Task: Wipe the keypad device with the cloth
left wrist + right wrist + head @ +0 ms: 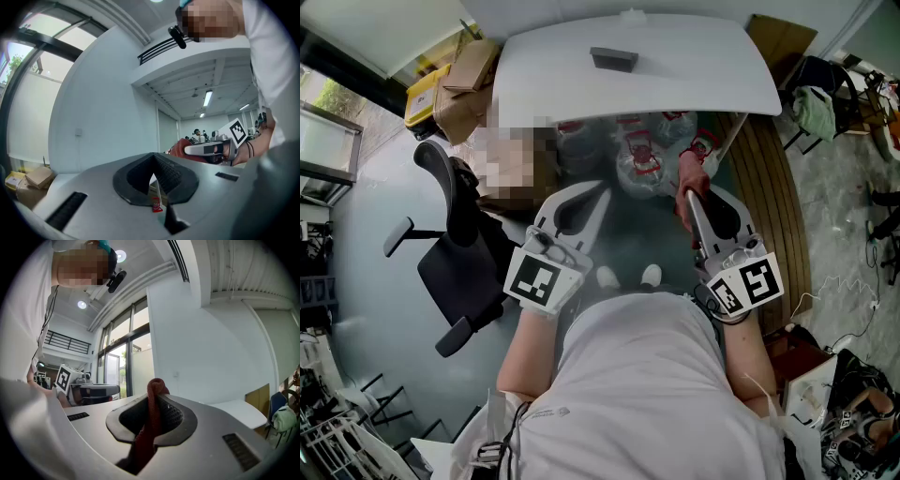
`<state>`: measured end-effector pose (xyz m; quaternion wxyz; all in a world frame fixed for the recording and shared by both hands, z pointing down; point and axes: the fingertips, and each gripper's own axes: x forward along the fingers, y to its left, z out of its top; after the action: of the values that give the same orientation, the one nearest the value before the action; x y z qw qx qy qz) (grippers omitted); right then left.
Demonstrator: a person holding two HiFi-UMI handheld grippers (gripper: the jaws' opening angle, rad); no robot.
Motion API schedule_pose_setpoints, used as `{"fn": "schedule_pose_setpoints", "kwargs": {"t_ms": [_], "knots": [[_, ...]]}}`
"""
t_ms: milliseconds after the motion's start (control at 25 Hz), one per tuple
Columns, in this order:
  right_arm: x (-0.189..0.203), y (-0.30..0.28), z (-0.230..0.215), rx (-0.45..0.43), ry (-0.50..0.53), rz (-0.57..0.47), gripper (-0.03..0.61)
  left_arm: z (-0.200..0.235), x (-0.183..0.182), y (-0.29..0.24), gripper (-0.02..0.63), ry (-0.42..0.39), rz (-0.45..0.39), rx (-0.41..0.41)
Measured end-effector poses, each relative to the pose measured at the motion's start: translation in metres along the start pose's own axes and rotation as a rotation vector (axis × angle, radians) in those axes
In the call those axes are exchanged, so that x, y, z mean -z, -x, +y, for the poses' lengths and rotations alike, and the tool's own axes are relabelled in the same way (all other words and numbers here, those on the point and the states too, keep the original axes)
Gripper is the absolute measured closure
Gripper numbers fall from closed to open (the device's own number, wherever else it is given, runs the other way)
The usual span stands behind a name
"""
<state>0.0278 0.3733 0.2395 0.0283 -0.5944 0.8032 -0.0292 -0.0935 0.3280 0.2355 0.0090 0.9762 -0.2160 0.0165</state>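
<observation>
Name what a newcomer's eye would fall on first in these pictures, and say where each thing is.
The dark red cloth stands out first, pinched in the shut right gripper in front of the person. Next comes the dark keypad device, lying on the white table, apart from both grippers. The left gripper is shut and empty.

No words or numbers can be read; only black-and-white square markers (533, 280) show, without letters.
</observation>
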Motion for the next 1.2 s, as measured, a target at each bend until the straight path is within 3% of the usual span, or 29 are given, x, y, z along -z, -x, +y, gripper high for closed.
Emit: {"fn": "schedule_pose_setpoints", "kwargs": {"t_ms": [320, 480, 800, 1200], "knots": [[0.004, 0.005, -0.012, -0.036, 0.014, 0.000, 0.523, -0.008, 0.011, -0.017, 0.603, -0.018, 0.018, -0.028], [0.004, 0.012, -0.031, -0.060, -0.026, -0.021, 0.523, -0.018, 0.010, -0.033, 0.603, -0.027, 0.014, -0.028], [0.008, 0.019, -0.061, -0.053, -0.072, -0.039, 0.523, -0.028, 0.012, -0.053, 0.603, 0.019, 0.027, -0.006], [0.025, -0.030, -0.092, -0.026, -0.050, -0.015, 0.523, 0.025, 0.034, -0.087, 0.603, 0.018, 0.020, 0.006]]}}
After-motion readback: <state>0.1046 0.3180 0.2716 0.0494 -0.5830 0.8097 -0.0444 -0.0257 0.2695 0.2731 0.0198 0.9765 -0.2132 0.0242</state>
